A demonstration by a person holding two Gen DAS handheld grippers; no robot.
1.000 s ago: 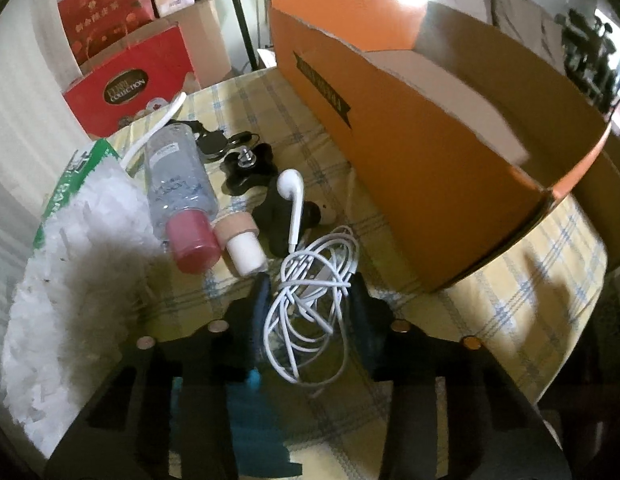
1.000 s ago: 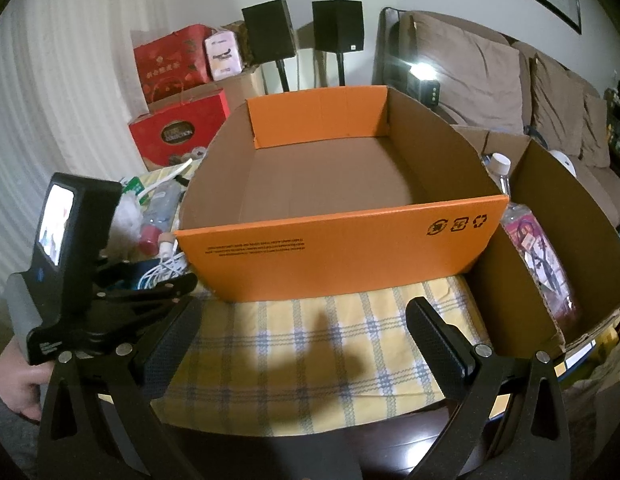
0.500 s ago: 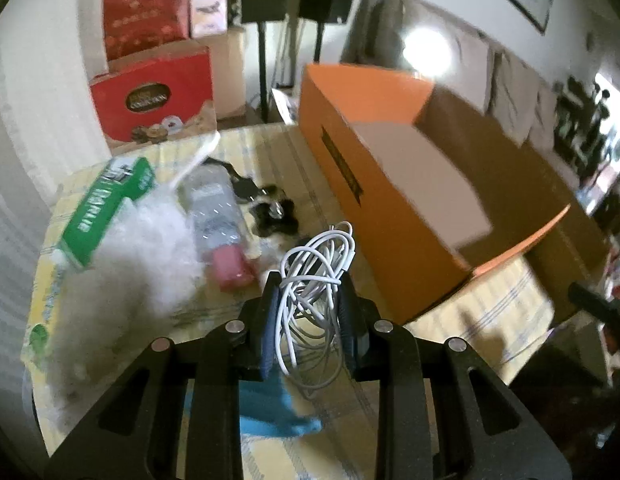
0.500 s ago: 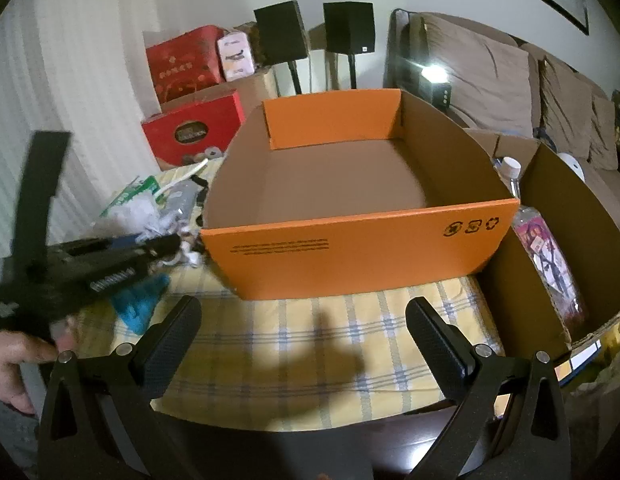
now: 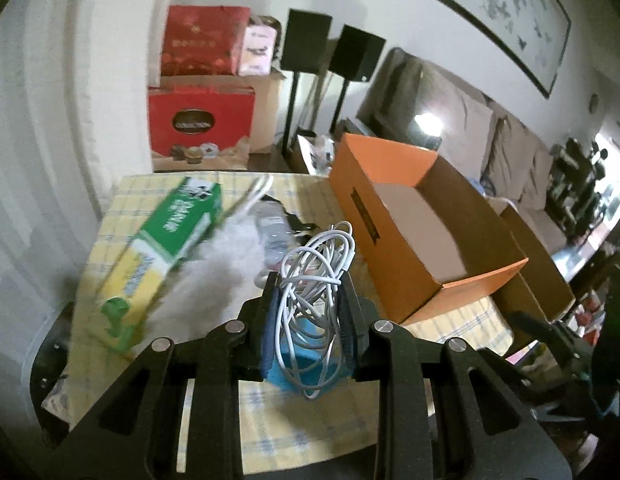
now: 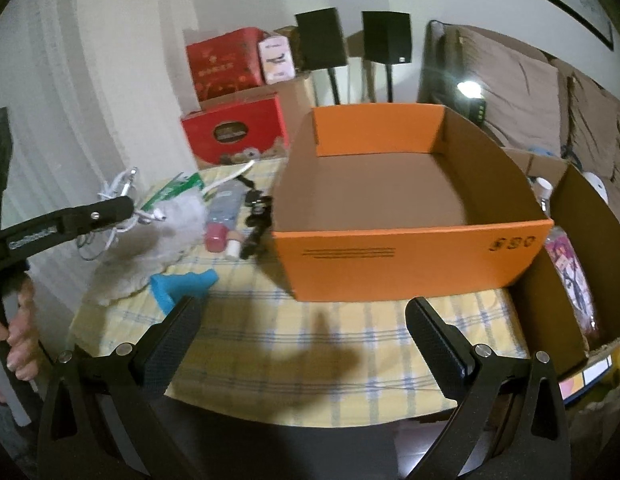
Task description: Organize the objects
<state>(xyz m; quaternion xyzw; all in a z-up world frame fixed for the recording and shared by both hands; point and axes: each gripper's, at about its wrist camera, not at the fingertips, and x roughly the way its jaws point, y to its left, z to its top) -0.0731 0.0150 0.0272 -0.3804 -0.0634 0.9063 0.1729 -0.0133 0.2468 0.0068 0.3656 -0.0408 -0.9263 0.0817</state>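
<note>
Left claw (image 5: 310, 316), centre of its frame, clenched on a coiled white earphone cable (image 5: 316, 276) that we see raised clear of the tabletop (image 5: 310, 420). Blue object (image 6: 182, 286) lies below it. Orange box (image 5: 426, 236) at centre right, open-topped. We note the right claw (image 6: 302, 328) released, fingers wide apart, low in its frame before the box's front wall. Green carton (image 5: 166, 248) and white fluffy duster (image 6: 150, 236) lie left.

Two speakers (image 6: 322, 38), three red gift boxes (image 6: 234, 130), one orange box (image 6: 414, 248), one coiled cable (image 5: 316, 276).
</note>
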